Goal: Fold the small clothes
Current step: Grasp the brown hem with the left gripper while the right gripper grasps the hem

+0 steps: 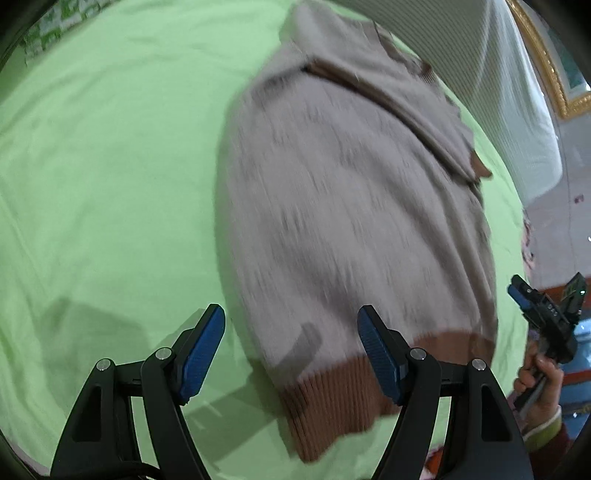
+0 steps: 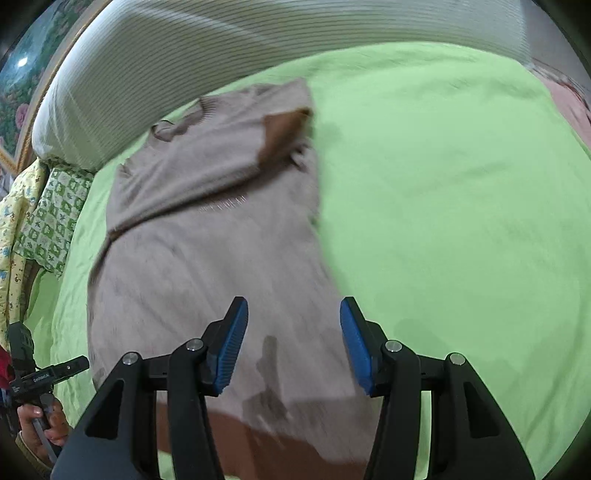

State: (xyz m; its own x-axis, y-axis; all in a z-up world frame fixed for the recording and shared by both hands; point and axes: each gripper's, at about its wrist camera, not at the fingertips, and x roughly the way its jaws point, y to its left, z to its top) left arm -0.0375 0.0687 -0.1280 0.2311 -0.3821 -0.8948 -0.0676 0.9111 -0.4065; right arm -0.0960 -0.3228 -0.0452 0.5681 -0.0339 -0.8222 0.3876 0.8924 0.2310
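On the light-green bed sheet point(image 2: 443, 184): one beige knit sweater point(image 2: 207, 236) with brown ribbed hem, lying flat, sleeves folded across. Left gripper point(image 1: 291, 350) and right gripper point(image 2: 293, 341) both released, empty, above the hem end.

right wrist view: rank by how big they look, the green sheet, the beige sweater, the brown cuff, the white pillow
1. green sheet
2. beige sweater, close behind, and nearer the camera, so unsure against the sheet
3. white pillow, cut off by the frame edge
4. brown cuff, clearly smallest

Bright, even light – motion blur smears both fisheye views, edges bent and black-vignetted, shadows soft.
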